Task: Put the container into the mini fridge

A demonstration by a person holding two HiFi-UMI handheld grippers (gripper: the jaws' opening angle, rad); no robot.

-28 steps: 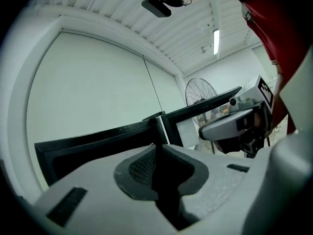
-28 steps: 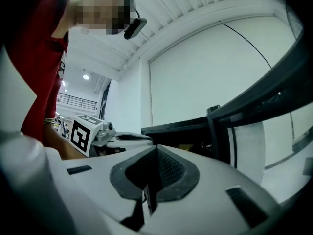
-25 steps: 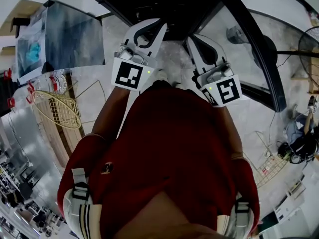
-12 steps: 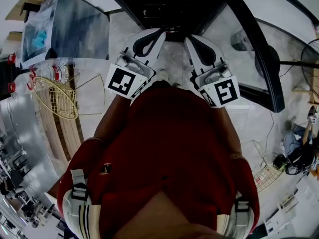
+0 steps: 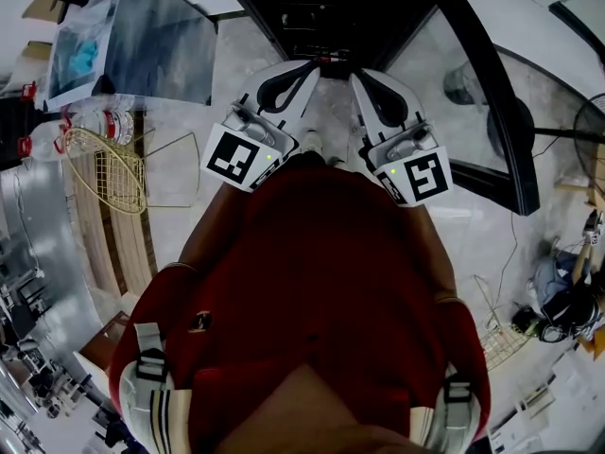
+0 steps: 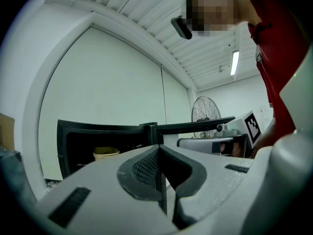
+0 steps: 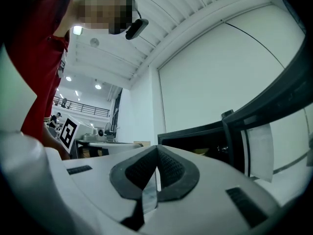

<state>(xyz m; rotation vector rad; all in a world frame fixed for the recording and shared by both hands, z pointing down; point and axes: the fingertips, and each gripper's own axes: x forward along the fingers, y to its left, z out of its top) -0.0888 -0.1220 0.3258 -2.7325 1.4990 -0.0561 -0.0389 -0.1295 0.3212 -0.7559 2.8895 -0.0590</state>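
Note:
The black mini fridge stands open just ahead of both grippers. In the left gripper view a pale yellow container sits inside the mini fridge at the left of its dark interior. My left gripper points level at the fridge, shut and holding nothing. My right gripper is beside it, pads together at the tips, nothing held. In the head view the left gripper and right gripper are side by side in front of the person's red shirt. A yellowish shape shows faintly inside the fridge.
The fridge's glass door swings open to the right. A wire basket and water bottles lie at the left on the floor. A standing fan is behind the door. Cables and clutter lie at the far right.
Both grippers have shifted a little sideways in front of the open fridge, and the left one has rolled slightly. The basket and bottles have slid in the head view as it turned.

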